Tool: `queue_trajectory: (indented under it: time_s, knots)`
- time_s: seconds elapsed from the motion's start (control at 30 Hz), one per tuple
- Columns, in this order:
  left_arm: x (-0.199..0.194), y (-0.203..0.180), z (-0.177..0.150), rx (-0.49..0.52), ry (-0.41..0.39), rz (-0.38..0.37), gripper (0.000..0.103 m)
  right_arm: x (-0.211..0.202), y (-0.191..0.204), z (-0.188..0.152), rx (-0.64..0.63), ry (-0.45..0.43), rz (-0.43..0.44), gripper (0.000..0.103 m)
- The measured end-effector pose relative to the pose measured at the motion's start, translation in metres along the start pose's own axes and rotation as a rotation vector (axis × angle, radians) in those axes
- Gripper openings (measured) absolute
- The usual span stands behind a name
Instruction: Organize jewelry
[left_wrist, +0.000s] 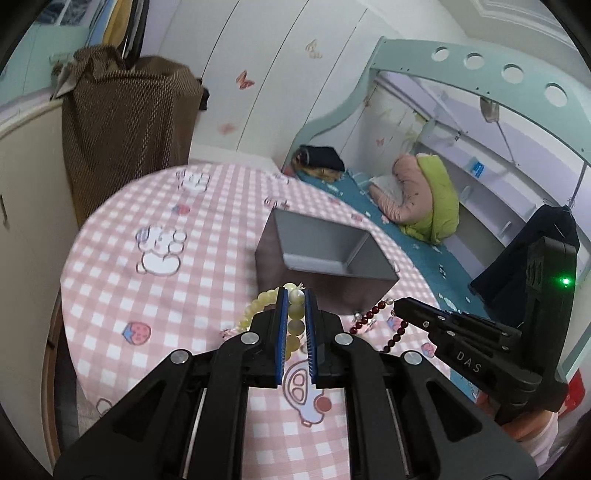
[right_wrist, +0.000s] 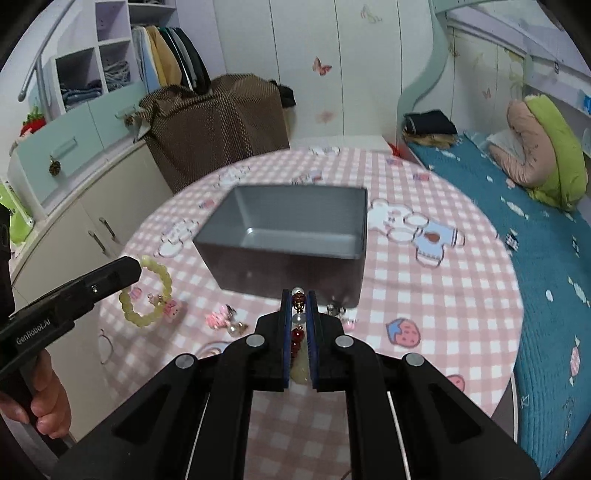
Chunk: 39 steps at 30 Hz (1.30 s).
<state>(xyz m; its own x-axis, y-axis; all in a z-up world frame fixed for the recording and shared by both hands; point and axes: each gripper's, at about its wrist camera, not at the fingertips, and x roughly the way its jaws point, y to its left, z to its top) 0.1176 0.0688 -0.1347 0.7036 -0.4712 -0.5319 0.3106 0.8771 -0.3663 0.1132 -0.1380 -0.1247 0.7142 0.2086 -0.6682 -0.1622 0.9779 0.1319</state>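
- Bracelets: two; your left hand-held gripper (left_wrist: 296, 295) pinches the pale green one (left_wrist: 258, 308), your right hand-held gripper (right_wrist: 298, 295) pinches the dark red one (right_wrist: 298, 334).
- One grey box (right_wrist: 291, 236) sits just beyond both, on the surface (right_wrist: 424, 295).

**Beads half swallowed by the jaws**

The pale green bracelet (left_wrist: 258, 308) disappears partly behind the left gripper (left_wrist: 295, 295), and the dark red bracelet (left_wrist: 384, 332) is cut by the right gripper (right_wrist: 299, 295). Small pink trinkets (right_wrist: 221, 319) on the tablecloth (right_wrist: 424, 295) are blurred — their kind cannot be told. The grey box (right_wrist: 295, 254) hides its own floor's near strip.
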Motion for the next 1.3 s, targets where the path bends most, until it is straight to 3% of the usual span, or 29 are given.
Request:
queue_trajectory:
  time_s: [0.2, 0.3, 0.37, 0.5, 0.67, 0.8, 0.9, 1.17, 1.23, 1.3]
  knots:
    - [-0.016, -0.007, 0.003, 0.047, -0.053, -0.047, 0.009, -0.011, -0.002, 0.006, 0.001, -0.044, -0.008, 0.007]
    - [0.008, 0.002, -0.006, 0.011, 0.042, 0.018, 0.009, -0.01, -0.004, 0.004, 0.009, -0.036, -0.008, 0.007]
    - [0.013, 0.008, -0.011, -0.017, 0.06, 0.009, 0.009, -0.012, -0.005, 0.002, 0.012, -0.036, -0.007, 0.007]
    - [0.02, 0.009, -0.019, 0.018, 0.083, 0.049, 0.009, -0.012, -0.005, 0.0, 0.011, -0.033, -0.007, 0.007]
    - [0.048, 0.025, -0.044, 0.009, 0.246, 0.143, 0.01, -0.013, -0.004, -0.004, 0.012, -0.027, -0.002, 0.007]
    - [0.032, 0.03, -0.042, 0.014, 0.193, 0.173, 0.009, -0.014, -0.006, -0.004, 0.023, -0.029, -0.009, 0.007]
    - [0.014, 0.031, -0.029, 0.014, 0.13, 0.15, 0.009, -0.014, -0.006, -0.004, 0.026, -0.03, -0.003, 0.007]
    - [-0.028, 0.011, 0.01, 0.017, -0.015, -0.016, 0.009, -0.017, -0.003, -0.004, 0.02, -0.045, 0.017, 0.007]
    - [-0.027, 0.007, 0.011, 0.027, -0.022, -0.015, 0.009, -0.017, -0.003, -0.004, 0.023, -0.043, 0.016, 0.007]
    - [-0.007, 0.005, 0.005, 0.039, 0.03, 0.014, 0.009, -0.017, -0.004, -0.004, 0.026, -0.037, 0.015, 0.007]
